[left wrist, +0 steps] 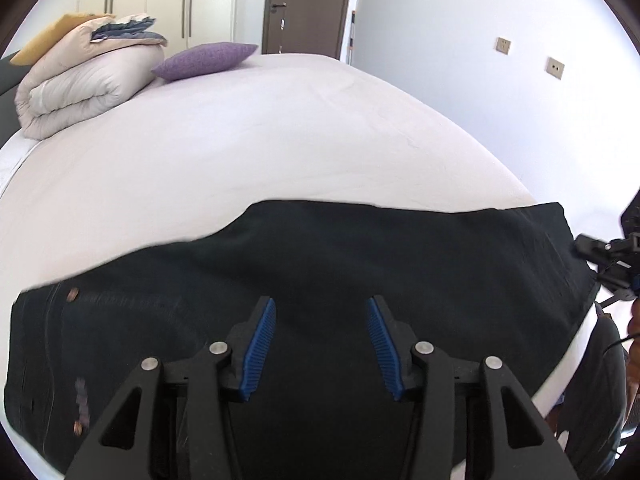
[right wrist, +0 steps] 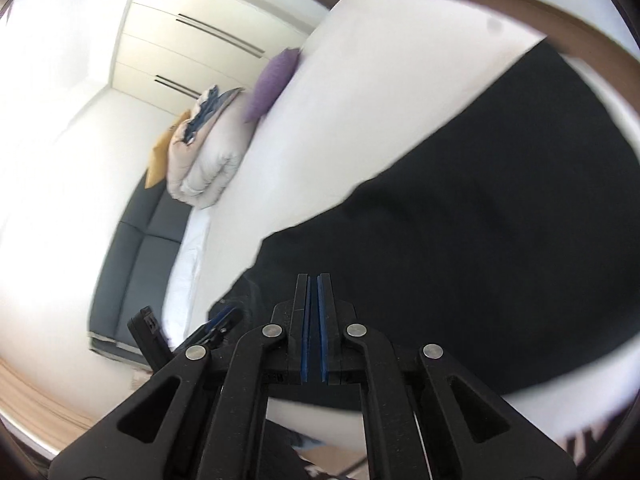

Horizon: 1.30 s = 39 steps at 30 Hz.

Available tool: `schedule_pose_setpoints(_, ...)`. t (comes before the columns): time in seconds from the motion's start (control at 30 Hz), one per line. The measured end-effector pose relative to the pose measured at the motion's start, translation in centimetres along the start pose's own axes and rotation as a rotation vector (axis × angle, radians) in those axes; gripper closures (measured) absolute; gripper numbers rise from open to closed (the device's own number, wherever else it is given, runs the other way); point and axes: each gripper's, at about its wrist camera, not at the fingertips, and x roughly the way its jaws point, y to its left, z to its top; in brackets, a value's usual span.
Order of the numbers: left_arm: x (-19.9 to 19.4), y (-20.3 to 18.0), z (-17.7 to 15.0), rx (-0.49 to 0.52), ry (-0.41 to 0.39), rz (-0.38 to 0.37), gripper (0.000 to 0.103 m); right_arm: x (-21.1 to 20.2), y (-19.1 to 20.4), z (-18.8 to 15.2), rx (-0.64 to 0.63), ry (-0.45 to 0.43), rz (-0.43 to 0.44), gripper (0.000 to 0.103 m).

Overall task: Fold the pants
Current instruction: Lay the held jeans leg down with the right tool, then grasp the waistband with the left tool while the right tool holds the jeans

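Dark pants point(left wrist: 320, 272) lie flat across the near part of a white bed point(left wrist: 248, 140), waistband with copper rivets at the left. My left gripper point(left wrist: 322, 308) is open and empty, hovering over the pants' middle. In the right wrist view the pants point(right wrist: 480, 216) stretch away to the upper right. My right gripper point(right wrist: 313, 280) has its blue pads almost together, above the pants' near edge; no cloth shows between them. The right gripper also shows at the right edge of the left wrist view point(left wrist: 600, 252), beside the leg ends.
A folded duvet point(left wrist: 80, 88) with a yellow cushion and a purple pillow point(left wrist: 204, 60) sit at the bed's far left. A wardrobe and a dark door stand behind. A dark headboard point(right wrist: 136, 248) runs along the bed's side. The bed's edge is near.
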Motion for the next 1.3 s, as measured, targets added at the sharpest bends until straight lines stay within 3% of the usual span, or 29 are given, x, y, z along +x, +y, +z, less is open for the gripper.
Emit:
schedule_pose_setpoints(0.03, 1.3, -0.5, 0.5, 0.011, 0.028, 0.003, 0.056, 2.0, -0.3, 0.4, 0.034, 0.042, 0.016, 0.101)
schedule_pose_setpoints(0.1, 4.4, -1.1, 1.2, 0.016, 0.11, 0.018, 0.073, 6.2, -1.7, 0.7, 0.114, 0.123, 0.054, 0.101)
schedule_pose_setpoints(0.17, 6.5, -1.2, 1.1, 0.013, 0.152, 0.03, 0.073, 9.3, -3.3, 0.6, 0.174, 0.162, 0.012, 0.101)
schedule_pose_setpoints(0.23, 6.7, -1.2, 0.9, 0.021, 0.132, 0.033, 0.071, 10.3, -5.4, 0.5, 0.244, 0.148, 0.019, 0.103)
schedule_pose_setpoints(0.47, 6.2, -0.7, -0.4, 0.004, 0.081, -0.005, 0.071, 2.3, -12.0, 5.5, 0.372, -0.188, -0.017, 0.103)
schedule_pose_setpoints(0.57, 5.7, -1.0, -1.2, 0.012, 0.051, 0.008, 0.071, -1.9, -13.3, 6.3, 0.375, -0.321, -0.097, 0.103)
schedule_pose_setpoints(0.73, 4.6, -0.1, -2.3, -0.059, 0.021, -0.029, 0.072, -5.3, -14.9, 6.4, 0.414, -0.436, -0.161, 0.103)
schedule_pose_setpoints(0.83, 3.6, 0.8, -2.1, -0.116, 0.012, -0.009, 0.073, -8.6, -15.9, 5.0, 0.523, -0.523, -0.297, 0.103)
schedule_pose_setpoints(0.9, 2.3, 0.6, -1.5, -0.137, -0.026, -0.032, 0.074, -10.4, -15.2, 3.8, 0.518, -0.556, -0.291, 0.103)
schedule_pose_setpoints(0.93, 1.7, 0.1, -1.0, -0.142, -0.055, -0.056, 0.074, -11.2, -14.7, 3.6, 0.48, -0.547, -0.277, 0.103)
schedule_pose_setpoints(1.0, 1.0, -1.6, 0.6, -0.123, -0.094, -0.098, 0.074, -9.2, -10.9, 3.0, 0.354, -0.471, -0.238, 0.103)
schedule_pose_setpoints(1.07, 1.5, -4.0, 2.0, -0.06, -0.103, -0.133, 0.074, -3.2, -5.7, 2.4, 0.232, -0.328, -0.149, 0.103)
schedule_pose_setpoints(1.17, 4.3, -5.5, 2.3, 0.021, -0.029, -0.129, 0.074, 6.5, 0.2, 0.8, 0.086, -0.069, -0.017, 0.103)
schedule_pose_setpoints(1.23, 5.5, -4.2, 1.4, 0.021, 0.015, -0.102, 0.075, 11.7, 1.0, -0.6, 0.049, 0.05, -0.022, 0.103)
schedule_pose_setpoints(1.3, 5.6, -1.1, 0.3, -0.019, 0.032, -0.106, 0.081, 13.9, -1.3, -2.0, 0.123, 0.101, -0.073, 0.103)
